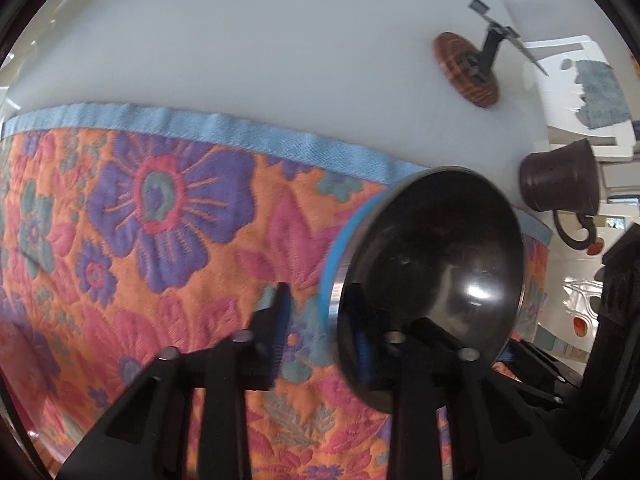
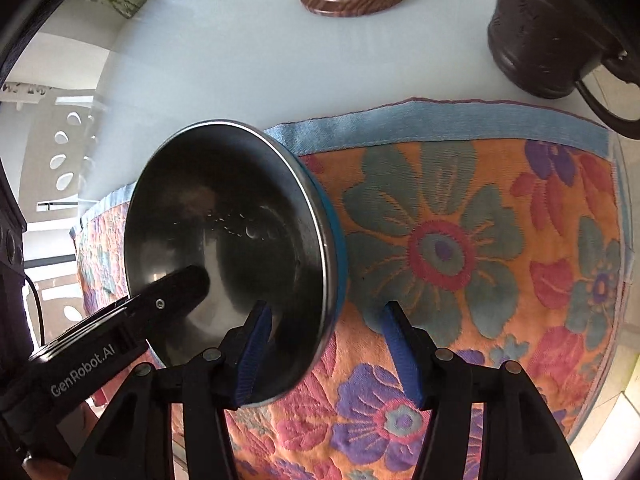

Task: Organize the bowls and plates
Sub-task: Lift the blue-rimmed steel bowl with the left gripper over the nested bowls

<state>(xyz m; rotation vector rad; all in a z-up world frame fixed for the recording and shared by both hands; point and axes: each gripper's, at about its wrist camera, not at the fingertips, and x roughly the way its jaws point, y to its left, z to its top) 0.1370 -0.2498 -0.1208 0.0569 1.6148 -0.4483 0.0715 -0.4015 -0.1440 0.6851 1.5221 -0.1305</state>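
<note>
Left gripper [image 1: 332, 312]: fingers spread wide, straddling the near rim of the tilted steel bowl [image 1: 432, 280], one finger inside; whether they pinch it cannot be told. The blue-banded bowl sits over the floral placemat [image 1: 160, 240] near its far blue edge. Right gripper [image 2: 326, 340]: jaws apart around the bowl's [image 2: 228, 236] near rim. Dark mug [image 2: 540, 32] stands beyond the placemat's [image 2: 460, 260] far right corner, on the white table [image 2: 240, 60].
</note>
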